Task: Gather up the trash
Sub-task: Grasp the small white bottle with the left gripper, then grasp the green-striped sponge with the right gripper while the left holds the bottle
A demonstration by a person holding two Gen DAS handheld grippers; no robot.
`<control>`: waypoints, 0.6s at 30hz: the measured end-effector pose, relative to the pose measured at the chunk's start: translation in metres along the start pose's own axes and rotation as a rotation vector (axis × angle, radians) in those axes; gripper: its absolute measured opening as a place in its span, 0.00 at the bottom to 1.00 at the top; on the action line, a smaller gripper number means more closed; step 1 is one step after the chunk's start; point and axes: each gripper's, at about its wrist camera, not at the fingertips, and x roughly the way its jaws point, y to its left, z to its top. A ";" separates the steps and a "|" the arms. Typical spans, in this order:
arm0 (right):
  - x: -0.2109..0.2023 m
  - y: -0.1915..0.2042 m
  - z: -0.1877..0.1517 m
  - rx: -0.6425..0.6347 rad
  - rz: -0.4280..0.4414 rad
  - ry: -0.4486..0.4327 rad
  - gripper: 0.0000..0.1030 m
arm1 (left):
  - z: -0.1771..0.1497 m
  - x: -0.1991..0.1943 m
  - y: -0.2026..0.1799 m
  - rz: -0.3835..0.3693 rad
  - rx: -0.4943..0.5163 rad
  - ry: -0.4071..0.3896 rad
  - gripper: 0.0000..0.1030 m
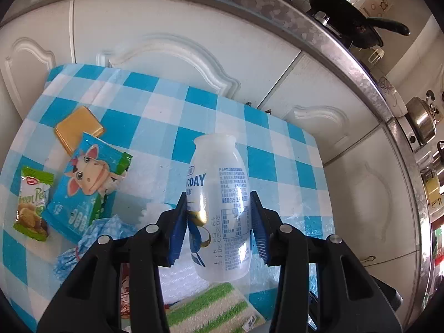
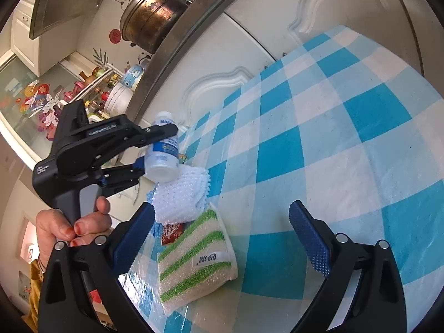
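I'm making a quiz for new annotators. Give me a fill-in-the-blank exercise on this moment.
1. The left gripper is clamped on a white plastic ____.
2. The right gripper holds ____.
3. The green-striped sponge lies on a blue-and-white ____ tablecloth.
4. The wrapper beside the gold packet shows a cartoon ____.

Missing words: bottle; nothing; checked; cow

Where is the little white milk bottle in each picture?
Left wrist view: the white bottle is in the middle, low down, clamped between the left gripper's blue pads.
Right wrist view: the same bottle is left of centre, held above the table in the left gripper.
Shared landmark: the green-striped sponge on the blue checked tablecloth.
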 end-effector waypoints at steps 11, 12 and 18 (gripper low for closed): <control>-0.003 0.006 -0.008 -0.037 -0.094 0.095 0.64 | -0.060 -0.066 0.036 0.065 0.103 -0.068 0.43; -0.006 0.006 -0.008 -0.041 -0.107 0.100 0.64 | -0.066 -0.068 0.041 0.065 0.104 -0.062 0.43; -0.011 0.004 -0.015 -0.077 -0.190 0.172 0.61 | -0.108 -0.065 0.063 0.076 0.111 -0.014 0.43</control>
